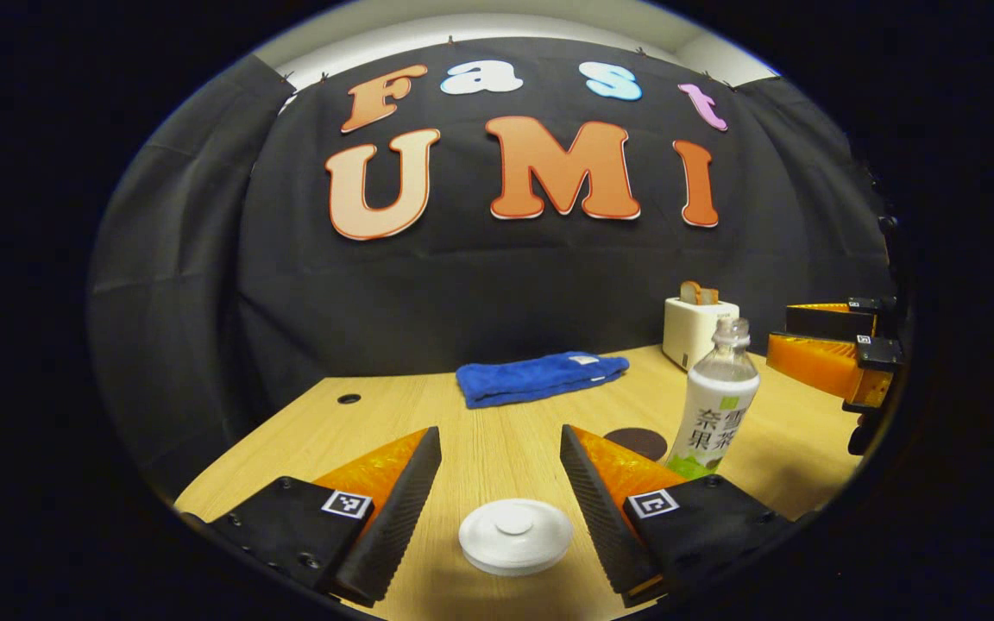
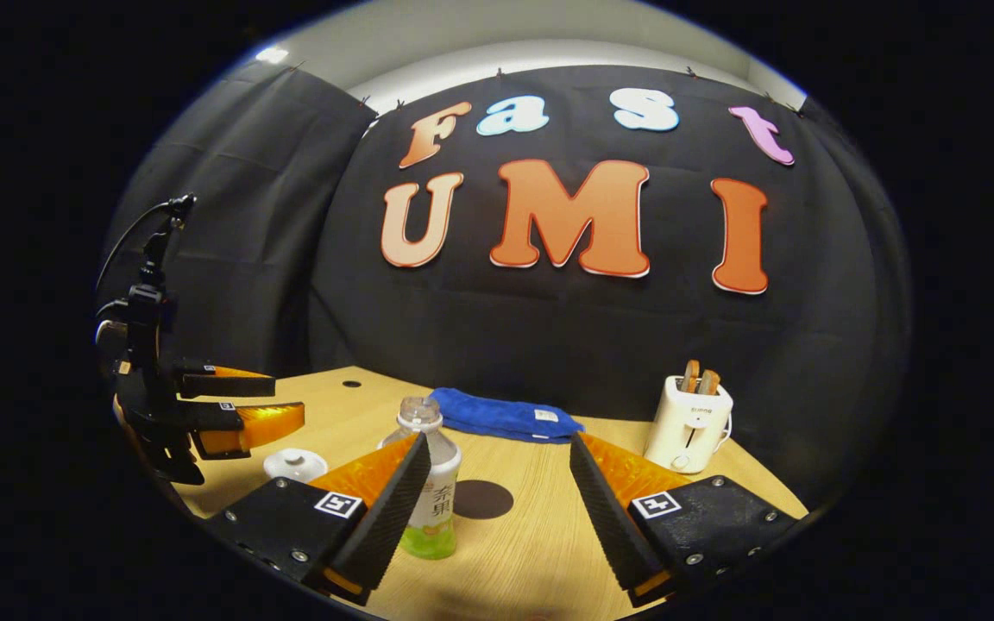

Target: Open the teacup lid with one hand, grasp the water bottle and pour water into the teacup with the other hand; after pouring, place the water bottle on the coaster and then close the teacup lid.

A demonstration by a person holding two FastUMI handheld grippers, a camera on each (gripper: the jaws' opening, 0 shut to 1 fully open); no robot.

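The white teacup lid [image 1: 514, 535] with its round knob lies low between the fingers of my left gripper [image 1: 500, 431], which is open and hangs above it. In the right gripper view the lidded teacup [image 2: 295, 464] sits under that left gripper [image 2: 286, 398]. The water bottle [image 1: 715, 397] stands upright right of the lid, beside the dark round coaster [image 1: 637, 442]. My right gripper [image 2: 500, 440] is open, with the bottle [image 2: 428, 483] partly behind its left finger and the coaster [image 2: 481, 498] ahead. The right gripper [image 1: 782, 335] also shows beyond the bottle, apart from it.
A folded blue towel [image 1: 540, 377] lies at the back of the wooden table [image 1: 497, 414]. A white toaster [image 1: 697, 328] with bread slices stands at the back right. A small round hole [image 1: 349, 398] is in the tabletop at the far left.
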